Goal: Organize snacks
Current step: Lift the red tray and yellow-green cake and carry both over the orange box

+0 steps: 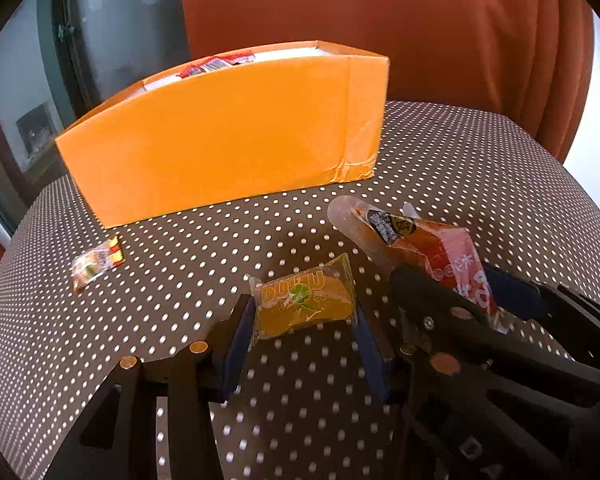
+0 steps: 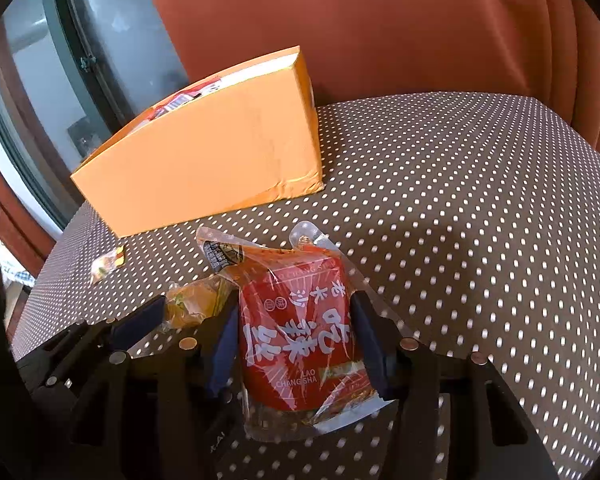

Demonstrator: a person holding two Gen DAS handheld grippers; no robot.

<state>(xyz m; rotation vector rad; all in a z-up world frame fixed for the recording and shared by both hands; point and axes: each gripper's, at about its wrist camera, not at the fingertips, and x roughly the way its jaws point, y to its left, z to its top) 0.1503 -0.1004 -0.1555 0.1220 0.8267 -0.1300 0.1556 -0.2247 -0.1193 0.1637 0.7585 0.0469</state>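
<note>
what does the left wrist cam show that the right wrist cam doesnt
Only the left wrist view shows the left tool closed on the yellow jelly pack, with its green logo readable. Only the right wrist view shows the red spicy snack pouch face-on, with its white lettering, inside the right tool. Both show the orange box holding red packets, the small candy and the dotted tablecloth.

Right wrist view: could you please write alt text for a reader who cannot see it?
The right gripper holds a red snack packet with white Chinese writing between its fingers, above a brown cloth with white dots. Behind stands an open orange box with packets inside; at left, the left gripper is around a yellow snack.
</note>
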